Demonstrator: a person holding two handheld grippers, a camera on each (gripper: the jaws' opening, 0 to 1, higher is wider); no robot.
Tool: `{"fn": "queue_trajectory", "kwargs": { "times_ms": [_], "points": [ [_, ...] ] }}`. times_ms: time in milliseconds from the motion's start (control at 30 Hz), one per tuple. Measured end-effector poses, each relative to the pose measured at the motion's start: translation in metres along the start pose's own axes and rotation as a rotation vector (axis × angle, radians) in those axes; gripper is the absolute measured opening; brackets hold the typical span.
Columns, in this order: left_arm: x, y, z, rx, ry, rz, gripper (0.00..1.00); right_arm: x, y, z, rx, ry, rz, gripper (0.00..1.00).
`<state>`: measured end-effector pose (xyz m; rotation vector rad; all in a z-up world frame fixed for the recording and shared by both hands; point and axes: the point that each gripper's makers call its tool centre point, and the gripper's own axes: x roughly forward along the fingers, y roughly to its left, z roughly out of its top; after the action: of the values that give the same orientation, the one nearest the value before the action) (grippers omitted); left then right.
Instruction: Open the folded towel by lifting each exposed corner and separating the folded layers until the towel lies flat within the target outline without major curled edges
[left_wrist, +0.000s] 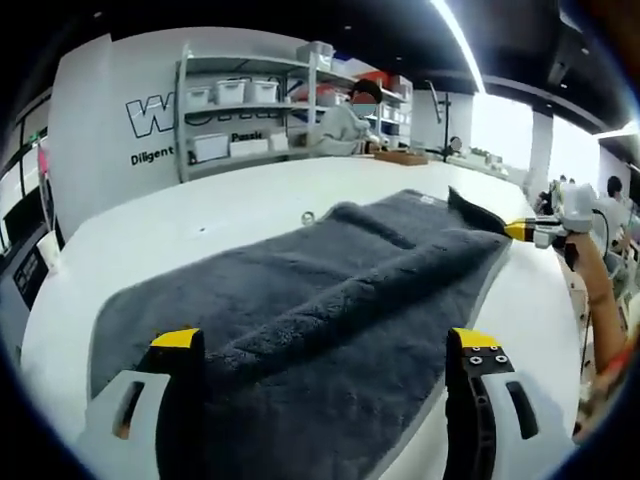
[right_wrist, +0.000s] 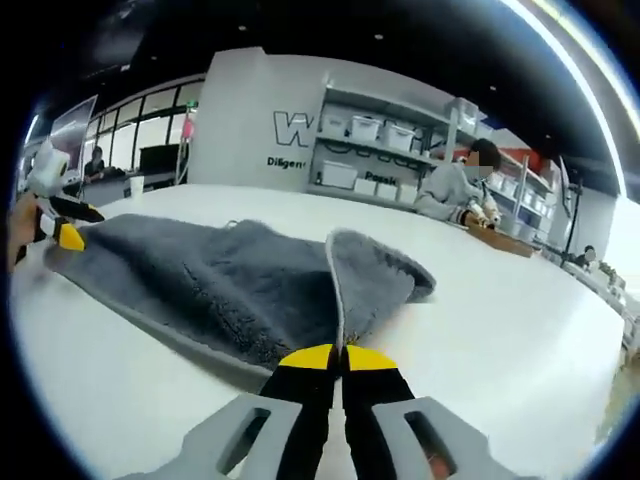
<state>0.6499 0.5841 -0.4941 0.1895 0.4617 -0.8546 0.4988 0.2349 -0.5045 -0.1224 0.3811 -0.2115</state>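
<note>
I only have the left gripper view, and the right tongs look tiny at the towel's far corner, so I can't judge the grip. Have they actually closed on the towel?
Observer: Yes. In the right gripper view the right tongs are shut on the towel at its hem.
Operator: Is that corner lying flat on the table?
Observer: No. The gripped flap stands up off the table, doubled over along the hem.
Operator: Is there room to draw it outward?
Observer: Probably. White tabletop continues well past that corner on the right of that view.
</note>
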Motion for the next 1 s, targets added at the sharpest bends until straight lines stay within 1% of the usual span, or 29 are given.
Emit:
{"fn": "queue_trajectory", "kwargs": {
  "times_ms": [133,267,433,600,767,900,967,1000],
  "points": [
    [0.0,0.0,0.0,0.002,0.004,-0.001,0.98,-0.007,-0.002,-0.01,0.02,0.014,-0.007,0.0],
    [0.0,0.001,0.0,0.002,0.006,0.0,0.98,-0.013,-0.003,-0.016,0.033,0.019,-0.014,0.0],
    [-0.001,0.002,-0.001,0.004,0.008,0.005,0.98,-0.02,-0.004,-0.019,0.038,0.024,-0.018,0.0],
    [0.0,0.003,-0.001,0.003,0.013,0.006,0.98,-0.022,-0.002,-0.024,0.024,0.042,-0.011,0.0],
    [0.0,0.005,-0.002,0.002,0.02,0.007,0.98,-0.026,-0.002,-0.023,0.029,0.035,-0.013,0.0],
    [0.0,0.004,-0.002,0.003,0.02,0.006,0.98,-0.025,-0.003,-0.03,0.014,0.063,-0.015,0.0],
    [0.0,0.004,-0.003,0.003,0.02,0.005,0.98,-0.026,-0.003,-0.031,0.012,0.066,-0.018,0.01],
    [0.0,0.004,-0.003,0.002,0.022,0.005,0.98,-0.027,-0.004,-0.029,0.012,0.061,-0.021,0.04]
  ]
}}
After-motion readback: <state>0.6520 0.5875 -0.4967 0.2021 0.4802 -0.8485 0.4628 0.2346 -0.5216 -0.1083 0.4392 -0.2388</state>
